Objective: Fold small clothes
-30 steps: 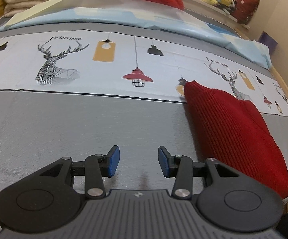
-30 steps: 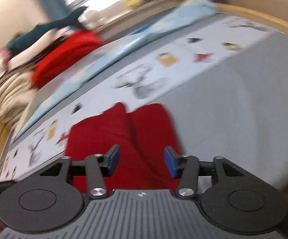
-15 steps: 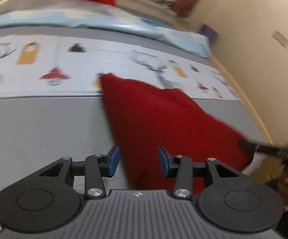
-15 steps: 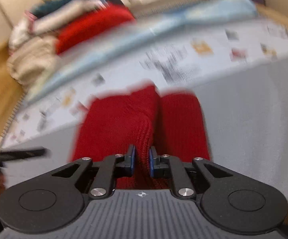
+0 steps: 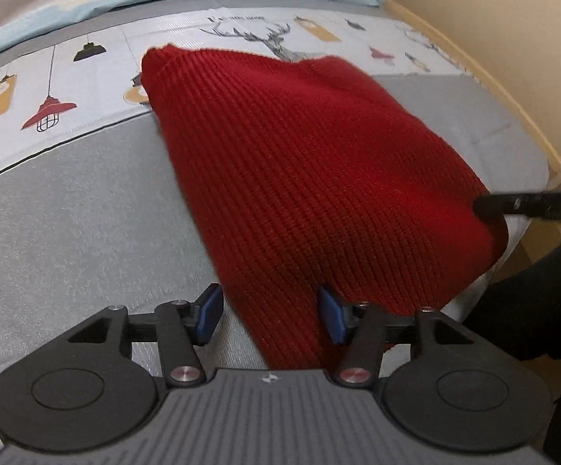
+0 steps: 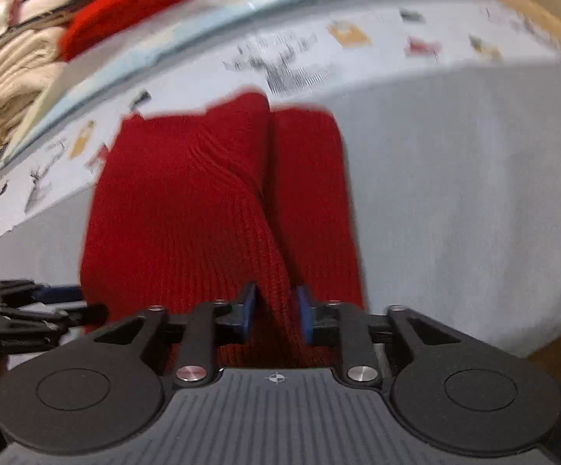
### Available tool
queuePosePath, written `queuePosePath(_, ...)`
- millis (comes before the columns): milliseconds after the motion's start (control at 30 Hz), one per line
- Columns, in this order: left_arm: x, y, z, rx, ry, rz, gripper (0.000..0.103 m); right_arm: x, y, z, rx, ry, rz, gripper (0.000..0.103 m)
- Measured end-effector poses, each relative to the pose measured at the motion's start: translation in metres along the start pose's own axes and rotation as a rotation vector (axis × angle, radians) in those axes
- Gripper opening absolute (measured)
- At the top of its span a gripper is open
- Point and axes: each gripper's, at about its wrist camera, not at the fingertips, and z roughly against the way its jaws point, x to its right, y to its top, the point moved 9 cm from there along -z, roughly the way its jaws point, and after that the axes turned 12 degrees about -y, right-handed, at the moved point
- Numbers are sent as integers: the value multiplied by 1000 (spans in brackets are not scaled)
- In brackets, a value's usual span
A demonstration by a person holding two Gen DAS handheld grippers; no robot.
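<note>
- Left of the red knit garment, your left gripper has open grey bed sheet from 9 to 11 o'clock; nothing stands on it.
- At 3 o'clock in the left wrist view, the right gripper's black finger reaches in over the garment's edge and blocks that side.
- Beyond the garment at 1 o'clock, the wooden bed frame and wall close the way.
- For your right gripper, the sheet from 1 to 3 o'clock lies bare.
- At 11 o'clock, piled clothes crowd the far end.
</note>
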Motion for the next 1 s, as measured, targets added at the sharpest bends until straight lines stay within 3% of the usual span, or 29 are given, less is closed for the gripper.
queuePosePath(33, -1, 0, 1, 1, -3, 7, 61, -3, 9, 6, 35, -2, 11, 55)
queuePosePath(67, -2, 0, 0, 0, -3, 11, 61, -5, 21, 12, 75, 2, 22, 62)
queuePosePath(167, 0, -1, 0, 1, 5, -9, 61, -12, 51, 15, 136, 13, 48, 63)
queuePosePath(267, 2, 1, 6, -1, 8, -18, 61, -18, 90, -4, 140, 34, 2, 63)
queuePosePath(367, 2, 2, 6, -11, 10, -16, 64, -21, 111, -35, 98, 34, -87, 63)
queuePosePath(500, 1, 3, 4, -22, 11, -23, 66, -36, 109, -81, -4, 41, -124, 63)
queuePosePath(600, -1, 3, 4, -30, 6, -20, 67, -47, 108, -99, -61, 57, -130, 52)
queuePosePath(667, -1, 3, 5, -28, 5, -18, 67, -46, 113, -99, -37, 40, -146, 18)
queuePosePath(767, -2, 5, 7, -18, -9, -8, 68, -45, 128, -71, 108, 96, -203, 15)
queuePosePath(833, -3, 6, 8, -17, -17, -5, 69, -44, 127, -57, 173, 82, -180, 15)
queuePosePath(900, -4, 3, 6, -32, -16, -12, 70, -39, 109, -73, 114, -33, -116, 16)
queuePosePath(967, -5, 2, 6, -40, -17, -15, 73, -35, 83, -98, 28, -137, -14, 24)
queuePosePath(1000, -6, 1, 6, -38, -16, -10, 73, -32, 84, -95, 54, -146, -25, 28)
